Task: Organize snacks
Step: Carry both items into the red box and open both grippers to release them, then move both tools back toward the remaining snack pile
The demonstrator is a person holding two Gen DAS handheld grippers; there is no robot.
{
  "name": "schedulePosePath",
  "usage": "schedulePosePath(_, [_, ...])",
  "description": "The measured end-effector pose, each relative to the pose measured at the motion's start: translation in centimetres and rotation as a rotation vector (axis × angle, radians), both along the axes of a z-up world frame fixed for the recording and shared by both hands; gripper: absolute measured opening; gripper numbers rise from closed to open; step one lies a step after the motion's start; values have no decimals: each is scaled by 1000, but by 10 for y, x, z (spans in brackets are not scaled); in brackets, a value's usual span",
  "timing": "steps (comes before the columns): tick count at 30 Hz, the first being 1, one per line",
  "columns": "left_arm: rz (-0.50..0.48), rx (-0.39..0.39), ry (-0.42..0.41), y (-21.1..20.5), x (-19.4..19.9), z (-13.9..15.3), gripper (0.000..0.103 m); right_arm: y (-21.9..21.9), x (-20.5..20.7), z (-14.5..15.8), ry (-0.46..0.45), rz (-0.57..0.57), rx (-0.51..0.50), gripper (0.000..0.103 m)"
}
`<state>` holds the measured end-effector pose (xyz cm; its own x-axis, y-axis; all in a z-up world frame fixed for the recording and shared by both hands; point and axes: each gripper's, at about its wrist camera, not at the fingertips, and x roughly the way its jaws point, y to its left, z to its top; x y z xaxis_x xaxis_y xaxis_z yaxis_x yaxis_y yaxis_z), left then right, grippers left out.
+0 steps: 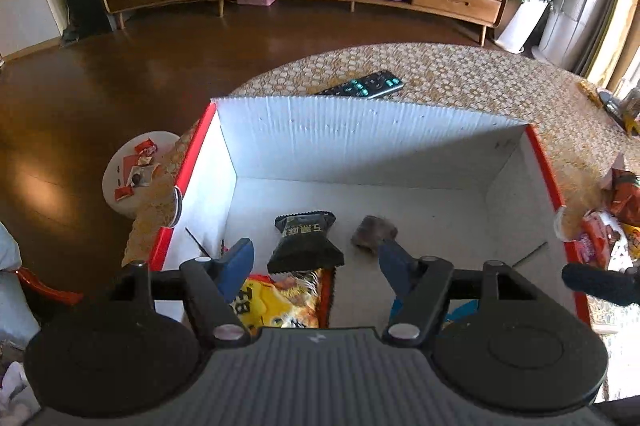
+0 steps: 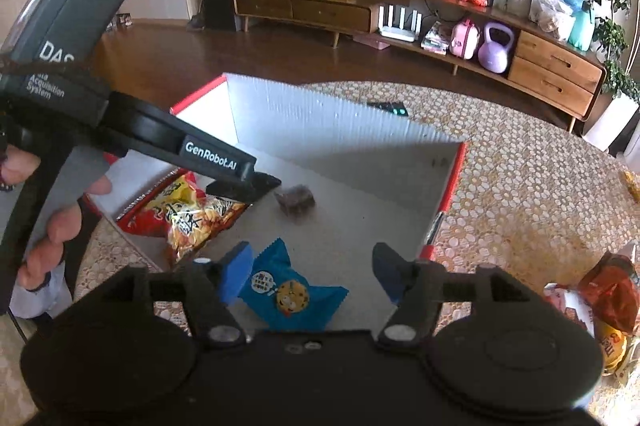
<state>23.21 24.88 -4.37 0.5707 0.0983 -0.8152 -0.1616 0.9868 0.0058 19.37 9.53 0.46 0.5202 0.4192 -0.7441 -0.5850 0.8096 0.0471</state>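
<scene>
Four snacks lie in the white box [image 1: 400, 133]: a black packet [image 1: 306, 242], a small brown wrapped piece [image 1: 374, 230], a yellow-red chip bag [image 1: 280, 300] and a blue cookie packet [image 2: 292, 294]. More snacks wait in a pile [image 2: 608, 302] on the woven tablecloth [image 2: 520, 185], to the right of the box.

Hanging over the box, the left gripper [image 1: 316, 258] has its jaws spread wide and holds nothing; the black packet sits just beyond its fingertips. Above the blue cookie packet, the right gripper [image 2: 314, 266] is likewise spread and empty.

The step in hand looks like a drop just finished or a fetch about to begin. A good next move likely lifts straight up until the fingers clear the red rim [image 2: 452, 185], then swings right to the pile. Walls stand tall on the far and left sides, so exits over the right edge seem easier. Open floor remains in the box's far half. Both tools share the box, near each other, so one should leave first.
</scene>
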Motion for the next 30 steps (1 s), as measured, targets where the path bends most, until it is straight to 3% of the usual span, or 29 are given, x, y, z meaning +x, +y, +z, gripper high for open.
schedulePosePath(8, [-13,-1,-70,-14,-29,28,69,-16,-18,25,-38,-2,38,91])
schedulePosePath(17, [-54,-2,-159,-41,-61,61,70,-42,-44,52,-73,-18,80,102])
schedulePosePath(20, [-79,8,-196,-55,-73,71,77,-54,-52,60,-77,-29,86,103])
schedulePosePath(28, [-129,15,-280,-93,-101,84,78,-101,-66,74,-100,-71,107,103])
schedulePosePath(30, [-135,12,-299,-104,-106,84,83,-116,-67,77,-100,-88,117,103])
